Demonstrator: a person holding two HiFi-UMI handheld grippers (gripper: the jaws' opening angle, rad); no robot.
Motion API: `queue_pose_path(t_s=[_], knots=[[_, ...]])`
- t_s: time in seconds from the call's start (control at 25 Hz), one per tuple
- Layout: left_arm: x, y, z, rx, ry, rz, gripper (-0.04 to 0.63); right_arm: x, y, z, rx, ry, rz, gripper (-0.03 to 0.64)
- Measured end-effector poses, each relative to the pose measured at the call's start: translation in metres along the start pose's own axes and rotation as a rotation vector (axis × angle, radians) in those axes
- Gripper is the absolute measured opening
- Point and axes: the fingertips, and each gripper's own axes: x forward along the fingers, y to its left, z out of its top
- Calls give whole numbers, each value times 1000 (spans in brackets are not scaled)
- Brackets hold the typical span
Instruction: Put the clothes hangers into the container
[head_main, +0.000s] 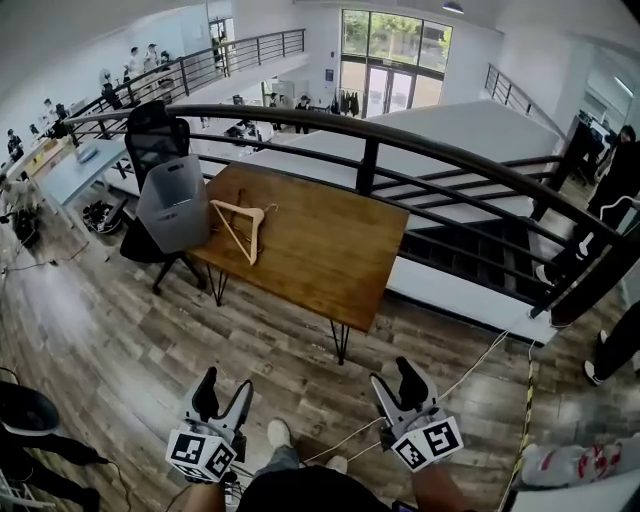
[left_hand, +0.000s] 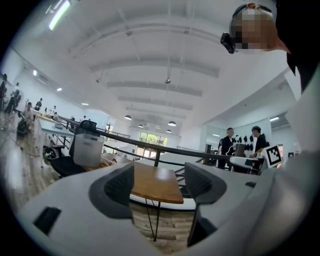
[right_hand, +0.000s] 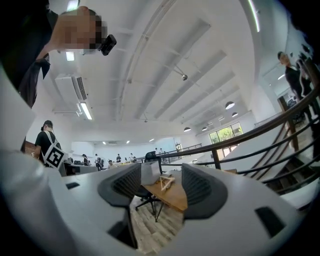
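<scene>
A wooden clothes hanger (head_main: 240, 228) lies flat on the left part of a brown wooden table (head_main: 330, 250). At the table's left end a grey container (head_main: 175, 203) stands tilted against it. Both grippers hang low near the person's feet, well short of the table. My left gripper (head_main: 226, 387) is open with nothing between its jaws, and so is my right gripper (head_main: 396, 380). The left gripper view looks between the open left gripper (left_hand: 159, 182) at the table (left_hand: 156, 184) and the container (left_hand: 88, 148). Through the open right gripper (right_hand: 157, 187) I see the hanger (right_hand: 166, 182) and the container (right_hand: 149, 173).
A black office chair (head_main: 155, 135) stands behind the container. A black metal railing (head_main: 370, 150) curves just behind the table, with stairs (head_main: 480, 250) to the right. A white cable (head_main: 470, 370) runs over the wood floor near my feet. People stand at the far right (head_main: 615, 180).
</scene>
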Motion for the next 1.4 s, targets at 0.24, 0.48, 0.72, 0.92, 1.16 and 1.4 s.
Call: queue_pose_path(t_s=[0.24, 0.48, 0.72, 0.92, 1.16, 1.4], knots=[[31, 47, 13, -25, -17, -27, 321, 49, 9, 2, -8, 19, -16, 250], [51, 112, 29, -36, -54, -15, 325, 121, 24, -11, -32, 36, -8, 250], [56, 168, 39, -44, -69, 17, 327, 185, 46, -15, -41, 43, 28, 247], [57, 200, 42, -71, -76, 51, 328, 214, 58, -21, -39, 75, 43, 241], [69, 226, 36, -86, -75, 91, 328, 241, 40, -34, -57, 104, 25, 230], [90, 255, 38, -83, -86, 161, 328, 296, 25, -46, -44, 121, 61, 221]])
